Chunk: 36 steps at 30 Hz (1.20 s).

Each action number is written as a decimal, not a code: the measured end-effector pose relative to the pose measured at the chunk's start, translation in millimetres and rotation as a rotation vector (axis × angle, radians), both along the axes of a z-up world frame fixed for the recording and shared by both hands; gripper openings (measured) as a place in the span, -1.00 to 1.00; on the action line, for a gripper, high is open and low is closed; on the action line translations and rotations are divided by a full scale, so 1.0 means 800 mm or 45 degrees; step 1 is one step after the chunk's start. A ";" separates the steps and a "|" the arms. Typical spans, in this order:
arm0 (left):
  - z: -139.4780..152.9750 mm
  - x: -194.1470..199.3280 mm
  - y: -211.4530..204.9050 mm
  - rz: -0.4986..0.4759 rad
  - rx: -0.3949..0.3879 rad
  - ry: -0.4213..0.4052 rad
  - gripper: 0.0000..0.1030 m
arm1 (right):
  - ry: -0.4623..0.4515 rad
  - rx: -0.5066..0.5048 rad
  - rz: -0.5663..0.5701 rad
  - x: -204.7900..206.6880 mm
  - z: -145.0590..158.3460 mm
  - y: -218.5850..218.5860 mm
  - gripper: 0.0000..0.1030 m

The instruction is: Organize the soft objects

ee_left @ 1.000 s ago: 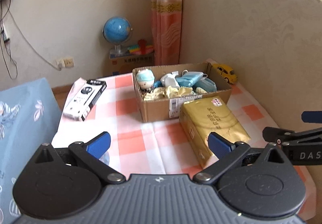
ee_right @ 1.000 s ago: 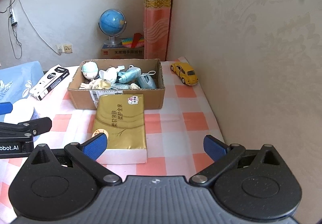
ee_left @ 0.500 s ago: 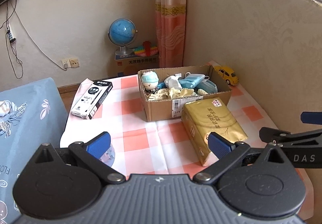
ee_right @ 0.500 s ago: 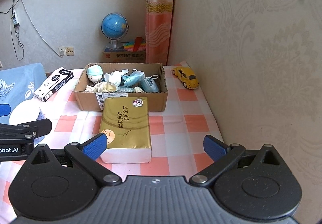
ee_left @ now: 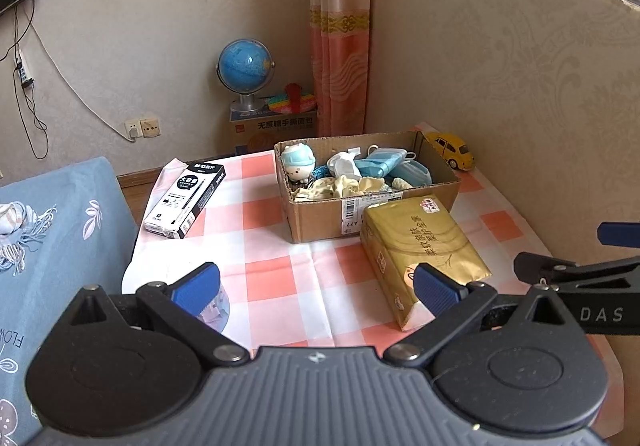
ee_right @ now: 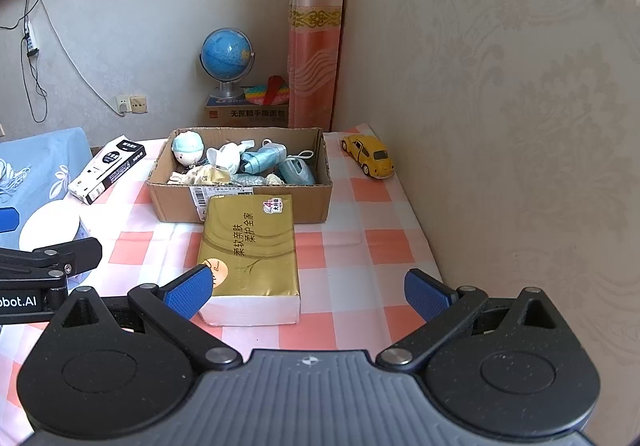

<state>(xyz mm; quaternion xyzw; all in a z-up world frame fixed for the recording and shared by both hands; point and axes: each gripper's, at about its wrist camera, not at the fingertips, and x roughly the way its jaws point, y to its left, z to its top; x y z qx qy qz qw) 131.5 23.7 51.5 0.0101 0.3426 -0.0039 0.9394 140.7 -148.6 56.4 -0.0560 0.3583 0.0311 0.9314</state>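
A: Item: gold tissue pack (ee_right: 250,246), on the checked cloth touching the cardboard box (ee_right: 240,201). We judge it light, soft, slippery-wrapped.

B: We'd pinch its long sides. Left gripper (ee_left: 316,286) and right gripper (ee_right: 308,292): both wide open, empty.

Both wrist views sit above the near edge of the checked counter (ee_left: 280,270), facing the far wall. Shared: cardboard box (ee_left: 320,221) (ee_right: 240,205) mid-frame, gold tissue pack (ee_left: 424,242) (ee_right: 252,246) nearer. Left view sits further left; each catches the other gripper at its side edge.
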 end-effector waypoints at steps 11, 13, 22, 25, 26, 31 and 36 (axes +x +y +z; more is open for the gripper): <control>0.001 -0.001 -0.005 -0.005 -0.001 -0.001 0.99 | -0.004 0.007 -0.006 0.001 0.000 -0.004 1.00; 0.002 -0.002 -0.006 -0.006 0.002 -0.002 0.99 | -0.006 0.009 -0.007 0.000 0.000 -0.004 1.00; 0.003 -0.002 -0.008 -0.004 0.004 -0.004 0.99 | -0.009 0.006 -0.004 -0.001 0.000 -0.003 1.00; 0.004 -0.003 -0.009 -0.007 0.005 -0.005 0.99 | -0.011 0.007 -0.006 -0.001 0.000 -0.004 1.00; 0.004 -0.003 -0.009 -0.006 0.005 -0.005 0.99 | -0.012 0.007 -0.006 -0.001 0.001 -0.005 1.00; 0.004 -0.003 -0.010 -0.006 0.005 -0.005 0.99 | -0.012 0.007 -0.006 -0.001 0.001 -0.005 1.00; 0.004 -0.003 -0.010 -0.007 0.006 -0.005 0.99 | -0.014 0.005 -0.005 -0.002 0.001 -0.005 1.00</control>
